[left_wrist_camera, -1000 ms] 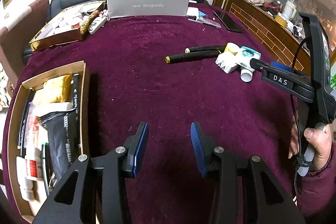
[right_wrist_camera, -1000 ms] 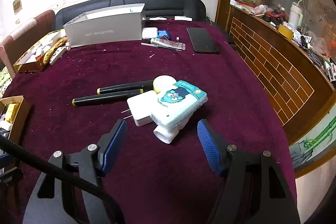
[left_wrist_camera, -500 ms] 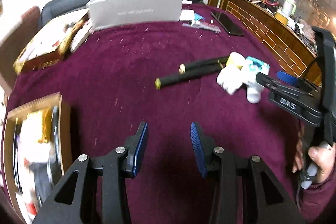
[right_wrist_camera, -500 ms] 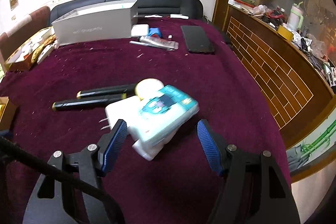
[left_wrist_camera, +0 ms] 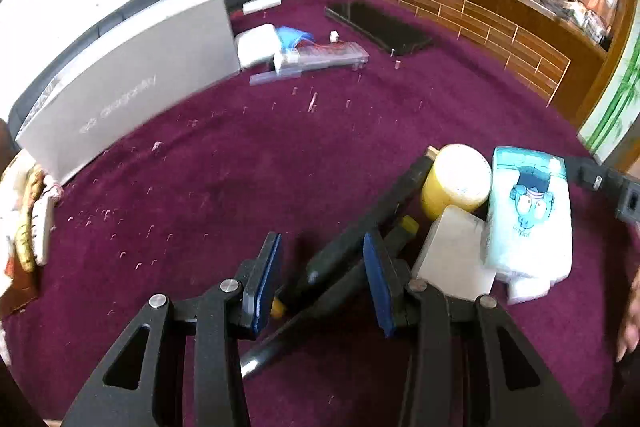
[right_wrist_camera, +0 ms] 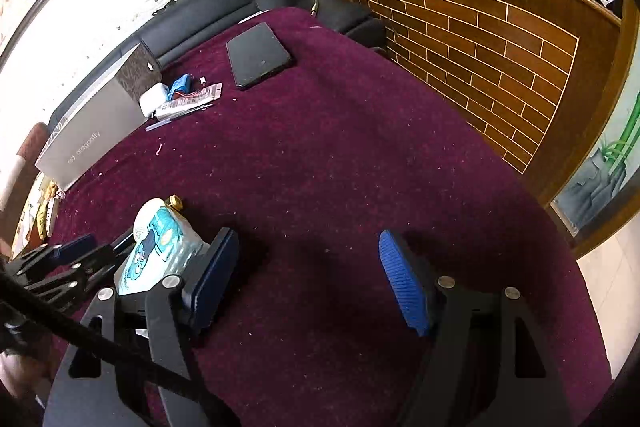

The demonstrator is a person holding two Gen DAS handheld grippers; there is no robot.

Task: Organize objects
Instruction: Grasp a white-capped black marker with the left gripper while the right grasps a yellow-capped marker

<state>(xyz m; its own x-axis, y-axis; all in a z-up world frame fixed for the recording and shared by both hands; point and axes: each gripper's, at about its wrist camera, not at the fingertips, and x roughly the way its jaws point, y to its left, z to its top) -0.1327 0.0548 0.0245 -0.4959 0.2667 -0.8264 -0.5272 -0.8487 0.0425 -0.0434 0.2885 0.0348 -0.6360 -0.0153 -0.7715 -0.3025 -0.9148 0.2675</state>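
Observation:
In the left wrist view my left gripper (left_wrist_camera: 320,267) is open, its jaws either side of two black pens with yellow ends (left_wrist_camera: 352,247) lying on the maroon table (left_wrist_camera: 240,167). Right of the pens lie a yellow round tub (left_wrist_camera: 452,183), a white charger (left_wrist_camera: 456,255) and a tissue pack with a blue cartoon (left_wrist_camera: 528,211). In the right wrist view my right gripper (right_wrist_camera: 308,271) is open and empty over bare cloth, with the tissue pack (right_wrist_camera: 160,251) just left of its left finger. The left gripper (right_wrist_camera: 60,267) shows at far left there.
A long grey box (left_wrist_camera: 128,87) stands at the back left, with a white adapter, a blue item and a clear packet (left_wrist_camera: 320,57) beside it. A black phone (right_wrist_camera: 258,55) lies farther back. A brick-pattern wooden counter (right_wrist_camera: 500,39) borders the table's right side.
My left gripper has swung right from the wooden tray to the two pens, which now lie between its jaws. My right gripper has shifted right, off the tissue pack pile.

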